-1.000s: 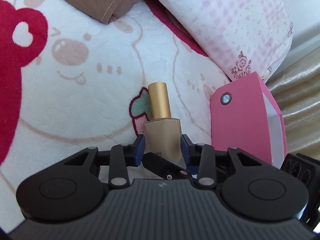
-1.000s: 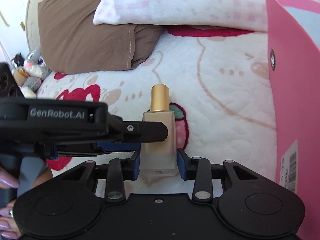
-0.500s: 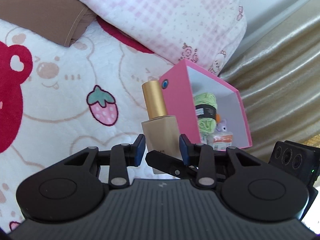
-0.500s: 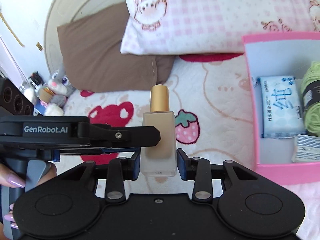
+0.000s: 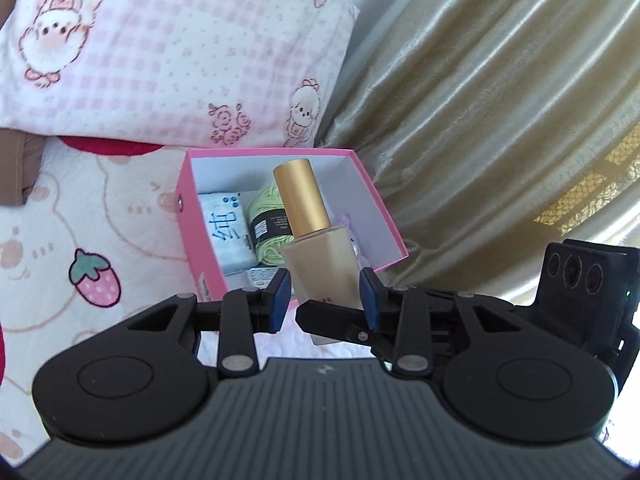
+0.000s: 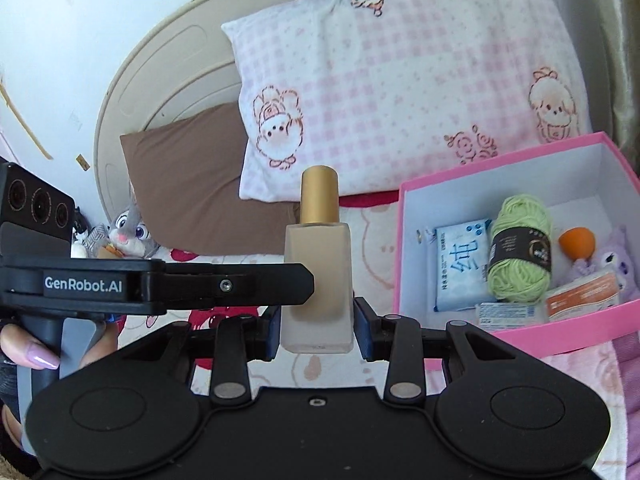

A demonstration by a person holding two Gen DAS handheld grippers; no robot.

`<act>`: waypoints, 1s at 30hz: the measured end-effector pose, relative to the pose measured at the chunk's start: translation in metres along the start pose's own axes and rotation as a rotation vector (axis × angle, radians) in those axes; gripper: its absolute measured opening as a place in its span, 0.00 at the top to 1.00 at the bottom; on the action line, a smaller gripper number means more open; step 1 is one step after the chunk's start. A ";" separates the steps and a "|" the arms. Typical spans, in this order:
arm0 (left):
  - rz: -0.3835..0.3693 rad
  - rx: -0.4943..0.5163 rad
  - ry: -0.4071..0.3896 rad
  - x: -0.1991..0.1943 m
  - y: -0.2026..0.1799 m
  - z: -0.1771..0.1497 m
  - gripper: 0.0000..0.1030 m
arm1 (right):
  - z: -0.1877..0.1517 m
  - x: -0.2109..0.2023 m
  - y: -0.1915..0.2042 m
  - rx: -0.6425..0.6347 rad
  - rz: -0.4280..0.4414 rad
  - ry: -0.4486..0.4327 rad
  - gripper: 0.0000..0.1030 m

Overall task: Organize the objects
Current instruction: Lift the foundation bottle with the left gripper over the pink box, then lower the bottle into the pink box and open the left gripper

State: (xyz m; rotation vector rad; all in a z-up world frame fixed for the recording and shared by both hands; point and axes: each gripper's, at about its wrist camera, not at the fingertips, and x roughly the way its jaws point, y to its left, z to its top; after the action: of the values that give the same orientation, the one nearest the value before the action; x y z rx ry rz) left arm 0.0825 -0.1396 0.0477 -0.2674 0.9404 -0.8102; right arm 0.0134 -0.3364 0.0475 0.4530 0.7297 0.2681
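Bedroom quilt printed with bears and strawberries (image 5: 92,240) forms the backdrop, a pink-checked plush pillow (image 6: 400,80) propped at twelve o'clock and gold curtains (image 5: 500,120) at two o'clock in the left wrist view. Held clear of the bedding is a frosted rectangular glass bottle of beige liquid with a matte gold cap (image 6: 318,272), upright, its lower body pinched between the blue pads of the right gripper (image 6: 317,326). The left gripper (image 5: 323,300) also brackets the bottle's base; its right pad touches the glass, while a sliver of gap shows at the left pad, so its grip looks loose at best. At three o'clock of the bottle in the right wrist view sits an open pink cardboard box (image 6: 516,342) already holding a ball of green yarn (image 6: 520,256) and a blue tissue pack (image 6: 460,264). Glass likely makes the bottle rigid, fairly heavy, smooth and breakable; its flat sides, low down, offer the surest hold.
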 end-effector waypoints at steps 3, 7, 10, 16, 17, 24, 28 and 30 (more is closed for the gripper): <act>0.009 0.032 0.023 0.012 -0.014 0.017 0.66 | 0.011 -0.006 -0.013 0.015 -0.017 -0.012 0.60; 0.056 0.038 0.070 0.041 -0.015 0.035 0.66 | 0.023 0.006 -0.036 0.046 -0.035 0.005 0.60; 0.099 0.024 0.106 0.067 -0.005 0.045 0.67 | 0.026 0.028 -0.055 0.073 -0.042 0.026 0.60; 0.179 0.001 0.156 0.125 0.023 0.059 0.68 | 0.030 0.084 -0.092 0.146 -0.071 0.054 0.60; 0.188 0.000 0.167 0.134 0.029 0.061 0.68 | 0.030 0.094 -0.098 0.162 -0.072 0.059 0.60; 0.222 -0.027 0.239 0.184 0.067 0.071 0.68 | 0.024 0.145 -0.125 0.215 -0.123 0.089 0.61; 0.236 -0.006 0.241 0.192 0.065 0.073 0.71 | 0.020 0.152 -0.124 0.192 -0.150 0.070 0.61; 0.231 -0.001 0.251 0.198 0.064 0.073 0.73 | 0.018 0.156 -0.125 0.177 -0.176 0.079 0.61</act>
State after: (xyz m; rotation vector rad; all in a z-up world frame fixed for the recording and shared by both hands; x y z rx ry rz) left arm 0.2377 -0.2475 -0.0655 -0.0551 1.1830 -0.6385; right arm 0.1481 -0.3906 -0.0916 0.5444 0.8692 0.0567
